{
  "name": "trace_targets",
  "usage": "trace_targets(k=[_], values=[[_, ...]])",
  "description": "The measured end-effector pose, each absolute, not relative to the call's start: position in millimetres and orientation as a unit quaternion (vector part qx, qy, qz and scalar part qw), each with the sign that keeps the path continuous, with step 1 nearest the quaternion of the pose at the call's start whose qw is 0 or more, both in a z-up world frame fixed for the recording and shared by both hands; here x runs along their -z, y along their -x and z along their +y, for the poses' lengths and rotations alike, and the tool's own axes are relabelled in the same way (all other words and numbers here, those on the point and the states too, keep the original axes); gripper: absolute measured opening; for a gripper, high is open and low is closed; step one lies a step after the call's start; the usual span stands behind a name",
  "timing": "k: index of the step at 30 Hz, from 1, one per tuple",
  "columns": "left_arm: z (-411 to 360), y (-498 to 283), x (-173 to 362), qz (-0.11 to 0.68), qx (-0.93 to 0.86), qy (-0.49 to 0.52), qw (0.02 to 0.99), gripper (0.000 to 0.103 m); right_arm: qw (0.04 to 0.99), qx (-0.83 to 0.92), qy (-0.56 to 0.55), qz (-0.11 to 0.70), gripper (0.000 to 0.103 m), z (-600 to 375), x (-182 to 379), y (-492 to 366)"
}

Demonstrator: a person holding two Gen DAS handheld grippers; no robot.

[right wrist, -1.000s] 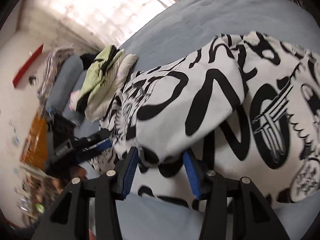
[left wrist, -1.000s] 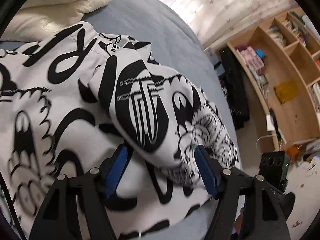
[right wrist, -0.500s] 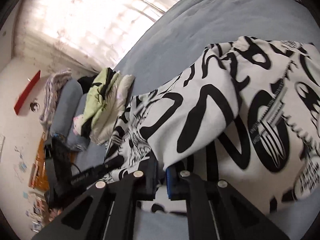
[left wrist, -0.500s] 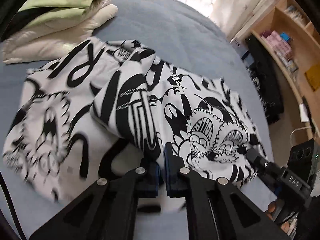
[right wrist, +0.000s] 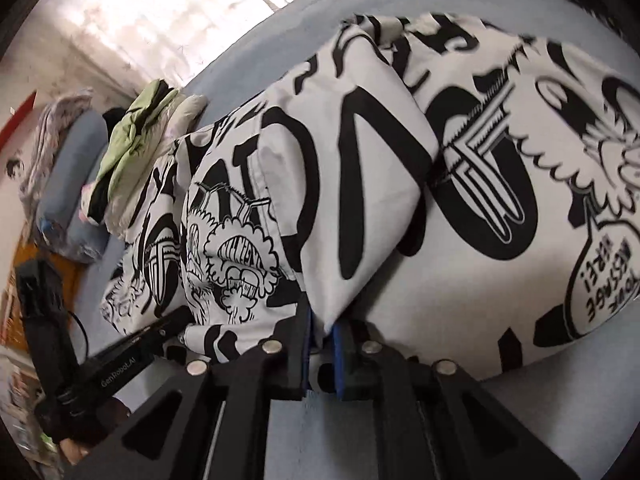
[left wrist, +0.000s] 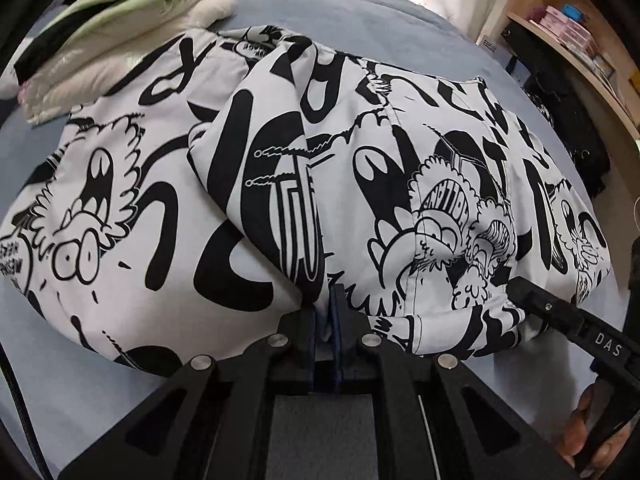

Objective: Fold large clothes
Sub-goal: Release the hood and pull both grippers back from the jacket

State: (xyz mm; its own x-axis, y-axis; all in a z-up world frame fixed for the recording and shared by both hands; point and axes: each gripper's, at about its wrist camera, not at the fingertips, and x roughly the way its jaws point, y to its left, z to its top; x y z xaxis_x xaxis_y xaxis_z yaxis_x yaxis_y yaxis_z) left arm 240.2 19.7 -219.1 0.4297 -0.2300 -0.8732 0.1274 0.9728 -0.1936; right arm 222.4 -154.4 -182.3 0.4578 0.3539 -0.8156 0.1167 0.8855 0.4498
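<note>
A large white garment with bold black cartoon print [left wrist: 168, 184] lies on the blue-grey bed; it also fills the right wrist view [right wrist: 500, 152]. Both sleeves are folded inward over its body. My left gripper [left wrist: 325, 312] is shut on the near hem of the garment, under a folded sleeve [left wrist: 272, 168]. My right gripper [right wrist: 322, 332] is shut on the near hem too, under the other folded sleeve [right wrist: 352, 176]. Each gripper shows in the other's view: the right one at the right [left wrist: 516, 286], the left one at the lower left [right wrist: 176, 318].
A stack of folded green and cream clothes [left wrist: 108, 36] lies on the bed [left wrist: 360, 12] beyond the garment, seen also in the right wrist view [right wrist: 144, 136]. A wooden shelf unit [left wrist: 576, 40] stands to the right. A blue bolster [right wrist: 68, 184] lies at the bed's end.
Both grippers went from open around the hem a second ago to shut on it. Since then the hem has come nearer and the garment fills more of each view.
</note>
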Motion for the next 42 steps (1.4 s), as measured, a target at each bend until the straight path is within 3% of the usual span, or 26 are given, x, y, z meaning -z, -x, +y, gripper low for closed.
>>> trace_targets(k=[4, 8, 34, 39, 42], values=[[23.5, -227.3, 216.4, 0.517, 0.102, 0.058, 0.848, 0.030, 0.827, -0.062, -0.223, 0.512, 0.030, -157.2, 171.0, -212.6], [30.8, -218.5, 211.1, 0.518, 0.084, 0.068, 0.849, 0.046, 0.829, -0.058, -0.223, 0.509, 0.032, -164.1, 160.9, -199.5], [48.5, -138.7, 118.0, 0.505, 0.084, 0.043, 0.858, 0.051, 0.871, -0.135, -0.131, 0.453, 0.032, -104.9, 47.2, -142.1], [54.3, -121.5, 87.5, 0.497, 0.110, 0.061, 0.859, 0.056, 0.863, -0.178, -0.146, 0.449, 0.032, -98.9, 19.7, -128.2], [56.3, -113.4, 66.5, 0.473, 0.117, 0.059, 0.871, 0.065, 0.866, -0.198, -0.148, 0.435, 0.032, -94.8, 0.7, -122.1]])
